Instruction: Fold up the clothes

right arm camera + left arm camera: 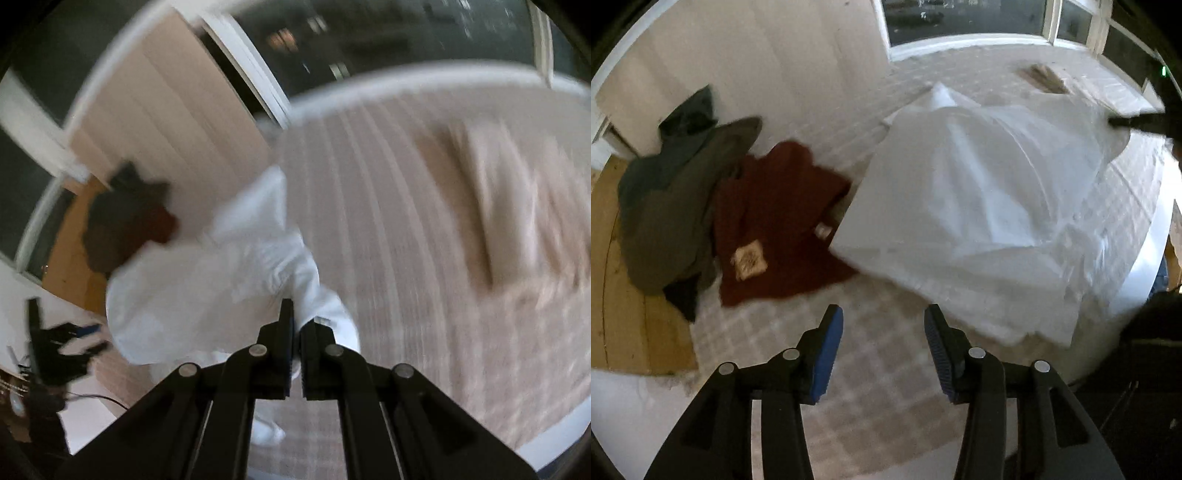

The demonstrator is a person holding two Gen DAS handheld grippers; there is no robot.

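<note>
A white garment (979, 206) lies spread and partly lifted on the checked bed cover (871, 369). My left gripper (882, 325) is open and empty, just short of the garment's near edge. My right gripper (297, 325) is shut on the white garment (221, 280) and holds a bunched edge of it above the bed; it also shows as a dark shape at the far right of the left wrist view (1137, 122). A dark red garment (775, 221) and a grey-green garment (676, 199) lie heaped to the left.
The bed's left edge meets a wooden floor (624, 295). A white wall (757, 66) and a window (967, 18) stand behind the bed. A tan pillow or folded cloth (509, 206) lies on the bed to the right. The right wrist view is motion-blurred.
</note>
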